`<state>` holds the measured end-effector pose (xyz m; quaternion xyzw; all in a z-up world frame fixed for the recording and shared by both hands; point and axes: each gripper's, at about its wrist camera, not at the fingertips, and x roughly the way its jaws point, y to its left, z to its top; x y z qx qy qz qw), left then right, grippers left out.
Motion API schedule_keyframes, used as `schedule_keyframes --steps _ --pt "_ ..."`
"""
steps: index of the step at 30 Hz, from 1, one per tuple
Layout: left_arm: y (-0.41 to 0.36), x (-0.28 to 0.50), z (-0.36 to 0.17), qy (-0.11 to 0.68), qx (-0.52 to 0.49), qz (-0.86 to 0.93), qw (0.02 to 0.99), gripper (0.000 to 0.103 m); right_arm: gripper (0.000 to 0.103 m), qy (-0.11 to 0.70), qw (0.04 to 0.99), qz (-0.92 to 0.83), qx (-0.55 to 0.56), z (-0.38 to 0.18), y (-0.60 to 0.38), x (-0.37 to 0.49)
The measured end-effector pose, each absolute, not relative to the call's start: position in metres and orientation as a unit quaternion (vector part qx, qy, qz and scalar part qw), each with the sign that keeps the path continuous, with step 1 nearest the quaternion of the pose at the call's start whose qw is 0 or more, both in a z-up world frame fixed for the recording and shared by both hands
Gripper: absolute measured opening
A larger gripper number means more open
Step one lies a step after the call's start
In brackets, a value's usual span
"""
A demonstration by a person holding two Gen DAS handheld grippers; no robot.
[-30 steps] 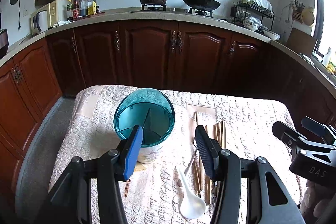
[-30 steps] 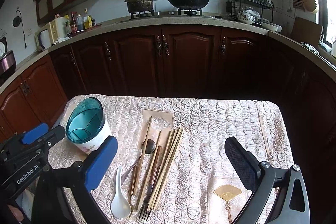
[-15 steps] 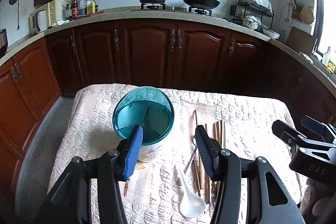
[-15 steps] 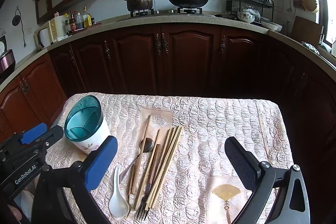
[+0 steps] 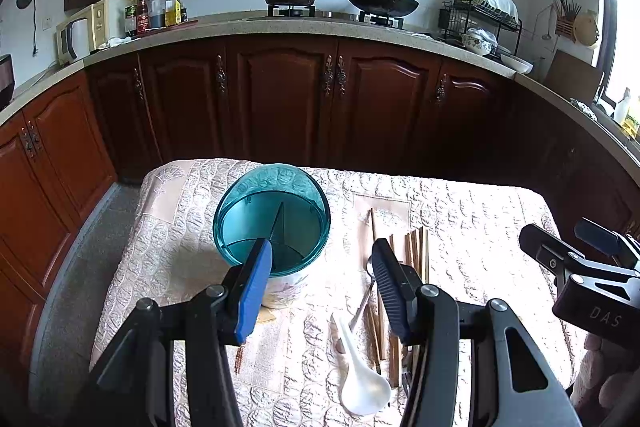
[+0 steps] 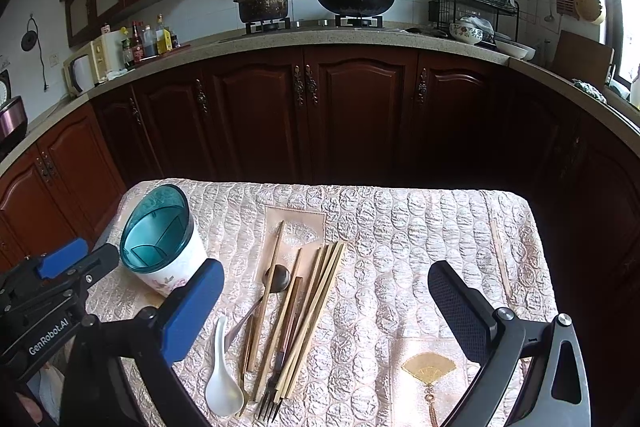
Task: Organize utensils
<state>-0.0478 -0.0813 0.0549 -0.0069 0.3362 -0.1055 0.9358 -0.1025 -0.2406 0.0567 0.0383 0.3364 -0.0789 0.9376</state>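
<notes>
Quilted table cover fills the lower half of both views. Right gripper spread wide, nothing between its fingers, low in frame above the cloth. Left gripper parted, empty, bottom centre of its view. Teal-rimmed white utensil holder stands upright at centre of the left view, centre-left in the right view. Chopsticks lie bundled lower centre, just right of the holder. White ceramic spoon at lower left of the bundle, metal spoon and fork among the sticks.
</notes>
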Motion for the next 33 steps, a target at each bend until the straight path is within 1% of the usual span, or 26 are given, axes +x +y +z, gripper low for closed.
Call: schedule_keyframes --steps 33 --pt "-0.0839 -0.0496 0.0511 0.34 -0.01 -0.107 0.934 0.053 0.103 0.341 0.936 -0.068 0.045 0.0512 -0.2409 -0.103"
